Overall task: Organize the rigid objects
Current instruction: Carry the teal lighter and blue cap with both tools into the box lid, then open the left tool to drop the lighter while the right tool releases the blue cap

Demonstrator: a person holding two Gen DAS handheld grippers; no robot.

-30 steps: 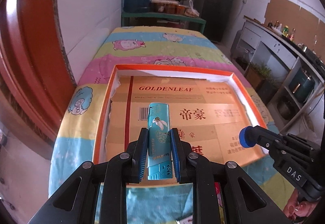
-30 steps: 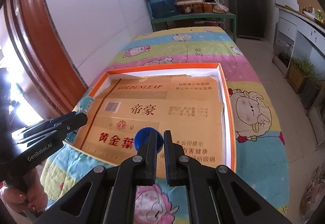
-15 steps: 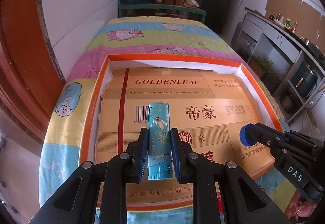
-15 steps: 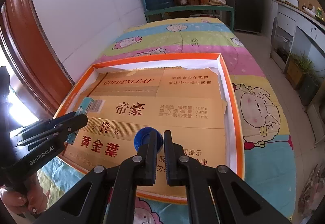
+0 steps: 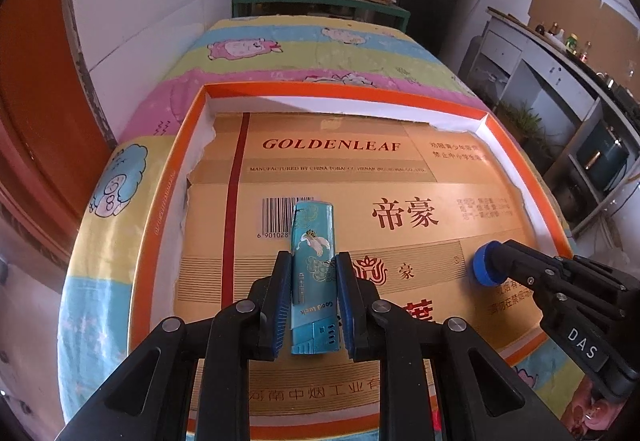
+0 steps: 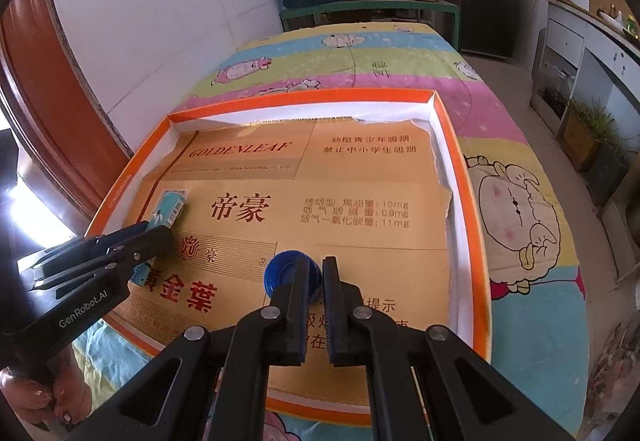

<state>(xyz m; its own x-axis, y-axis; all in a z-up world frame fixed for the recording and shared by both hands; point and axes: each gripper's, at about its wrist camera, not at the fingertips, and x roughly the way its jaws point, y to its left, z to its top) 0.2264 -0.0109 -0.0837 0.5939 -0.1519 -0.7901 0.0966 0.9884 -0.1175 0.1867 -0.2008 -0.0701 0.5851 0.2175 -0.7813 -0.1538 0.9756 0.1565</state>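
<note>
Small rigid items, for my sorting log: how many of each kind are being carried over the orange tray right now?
Teal lighter, in the left hand-held gripper: 1
Blue bottle cap, in the right hand-held gripper: 1
Total: 2

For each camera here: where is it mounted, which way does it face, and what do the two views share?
Left wrist: sits on the left tool, looks down over its lighter into the orange tray; the right tool shows at right.
Right wrist: sits on the right tool, looks down over its blue cap; the left tool and a hand show at left.
Shared: tray, lighter, cap.
</note>
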